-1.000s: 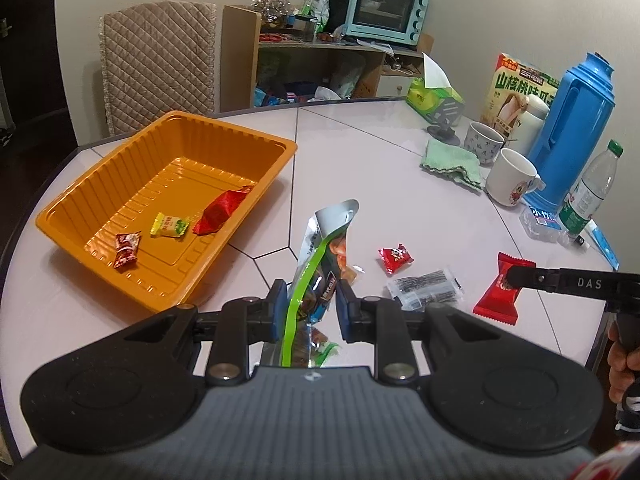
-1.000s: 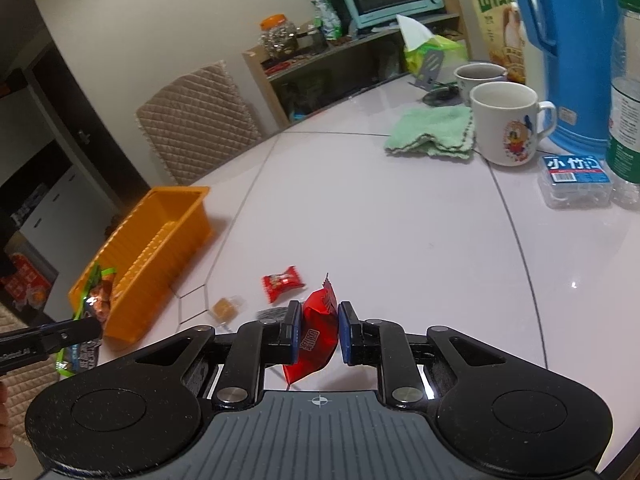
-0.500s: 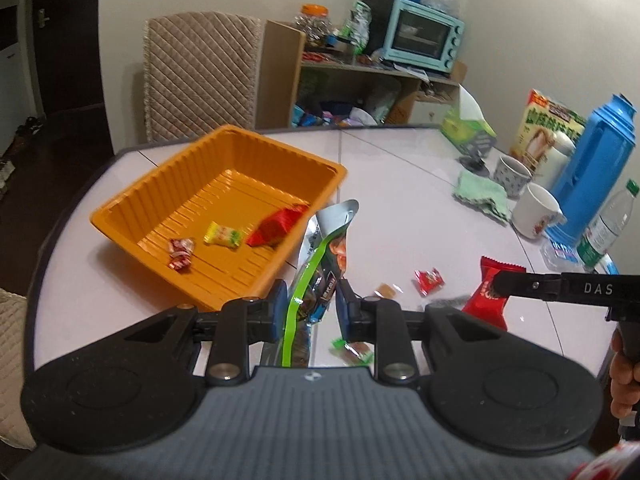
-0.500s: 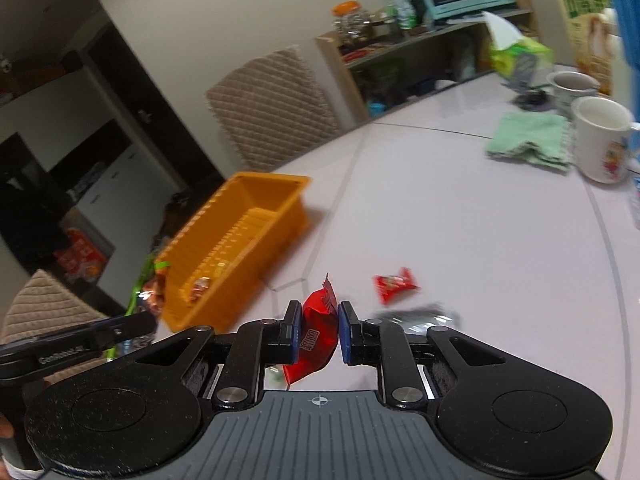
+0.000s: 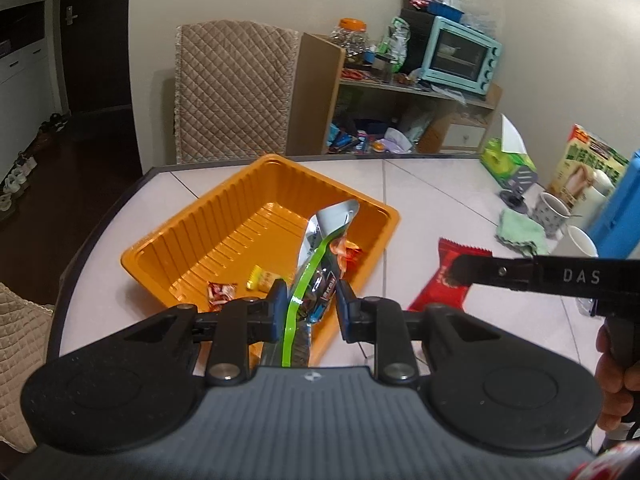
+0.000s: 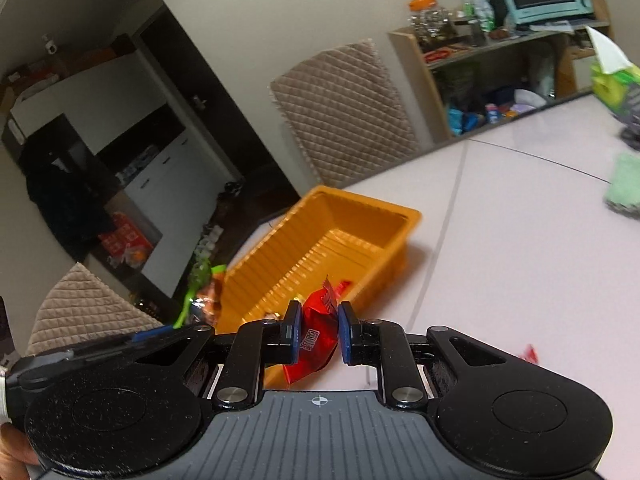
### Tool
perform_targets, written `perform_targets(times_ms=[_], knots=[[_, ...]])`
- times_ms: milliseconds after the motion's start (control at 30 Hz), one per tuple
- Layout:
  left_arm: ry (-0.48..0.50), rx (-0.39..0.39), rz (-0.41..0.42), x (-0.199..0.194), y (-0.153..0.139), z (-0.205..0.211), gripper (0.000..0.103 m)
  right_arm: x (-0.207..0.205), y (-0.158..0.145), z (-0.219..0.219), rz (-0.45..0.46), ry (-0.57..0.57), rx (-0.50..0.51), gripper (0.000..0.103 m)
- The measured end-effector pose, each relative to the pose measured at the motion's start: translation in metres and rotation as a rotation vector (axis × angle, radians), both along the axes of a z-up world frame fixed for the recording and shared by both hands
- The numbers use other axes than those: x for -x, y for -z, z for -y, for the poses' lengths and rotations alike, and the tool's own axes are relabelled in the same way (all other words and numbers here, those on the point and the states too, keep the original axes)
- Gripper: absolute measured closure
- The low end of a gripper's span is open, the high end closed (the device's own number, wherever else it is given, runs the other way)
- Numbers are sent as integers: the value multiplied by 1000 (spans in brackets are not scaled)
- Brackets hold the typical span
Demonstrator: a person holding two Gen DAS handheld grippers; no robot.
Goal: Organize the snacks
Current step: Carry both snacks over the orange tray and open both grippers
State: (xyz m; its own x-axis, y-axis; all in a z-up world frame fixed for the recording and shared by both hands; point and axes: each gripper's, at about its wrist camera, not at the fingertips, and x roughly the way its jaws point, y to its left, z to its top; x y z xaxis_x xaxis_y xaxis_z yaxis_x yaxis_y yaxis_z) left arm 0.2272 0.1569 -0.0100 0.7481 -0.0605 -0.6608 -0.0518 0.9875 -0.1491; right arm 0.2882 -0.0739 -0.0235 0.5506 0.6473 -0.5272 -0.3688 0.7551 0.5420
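My left gripper [image 5: 307,304] is shut on a silver and green snack pouch [image 5: 320,256] and holds it above the near edge of the orange tray [image 5: 224,216]. The tray holds a yellow candy [image 5: 262,280], a red-white candy [image 5: 220,291] and a red packet [image 5: 352,252] partly hidden behind the pouch. My right gripper [image 6: 318,330] is shut on a red snack packet [image 6: 316,340], held above the table by the tray's near corner [image 6: 360,240]. That packet shows in the left wrist view [image 5: 448,276].
A green cloth [image 5: 520,232], mugs [image 5: 550,208], a blue thermos [image 5: 620,204] and a tissue box [image 5: 500,156] stand at the table's right. A small red candy [image 6: 528,354] lies on the table. A quilted chair [image 5: 232,92] and a cluttered shelf stand behind.
Both grippers moved left toward the orange tray with their snacks. The pouch is now over the tray's near edge and the red packet close beside the tray.
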Motion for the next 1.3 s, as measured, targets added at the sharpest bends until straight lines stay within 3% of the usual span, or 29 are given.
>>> perform_targets(times_ms=[233,567,833,1300], knots=[[-14,-5,-17,-37,7,-18,79,-43,5,-38,8,-32,6,84],[-23,-23,-96,-107,35,-37,79,-102,35,-78,-25,-40,41,84],[-25,-24,-144,-146,58,-47,79,-144,59,-84,-84,-12,28,84],[-9,-46,-150,-172,69,-44,77,-163,76,-76,-144,29,11,83]])
